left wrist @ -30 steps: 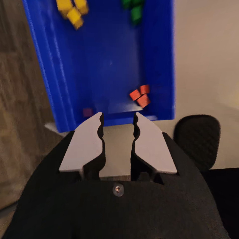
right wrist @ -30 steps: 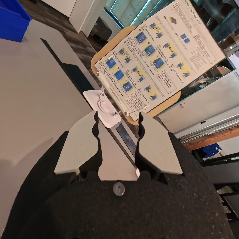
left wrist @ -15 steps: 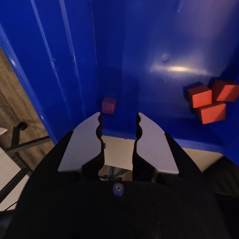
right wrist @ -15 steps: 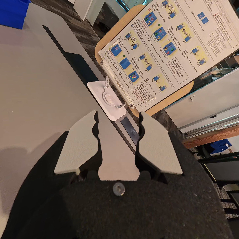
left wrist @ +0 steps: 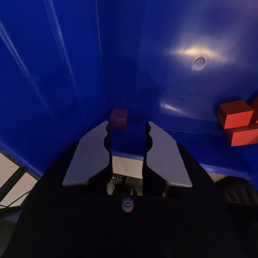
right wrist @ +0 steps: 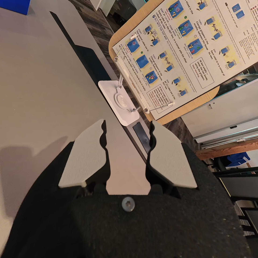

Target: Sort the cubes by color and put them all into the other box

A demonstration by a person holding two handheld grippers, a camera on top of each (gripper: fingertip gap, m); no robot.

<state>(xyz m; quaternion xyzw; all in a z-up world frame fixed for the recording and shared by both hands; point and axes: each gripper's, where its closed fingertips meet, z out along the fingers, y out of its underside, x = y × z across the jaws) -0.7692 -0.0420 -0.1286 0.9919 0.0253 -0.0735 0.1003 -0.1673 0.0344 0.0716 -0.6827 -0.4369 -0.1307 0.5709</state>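
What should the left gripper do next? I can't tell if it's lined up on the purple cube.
Probably ease a little to its left before closing. The left gripper has its jaws open and empty, and the purple cube sits in the corner of the blue box, just ahead of the left fingertip rather than centred in the gap.

Pale grey table [right wrist: 41, 78], blue box [left wrist: 139, 55] resting on it near its edge, white stand base [right wrist: 118, 103] on the far edge, another blue box corner [right wrist: 14, 6] farther off.
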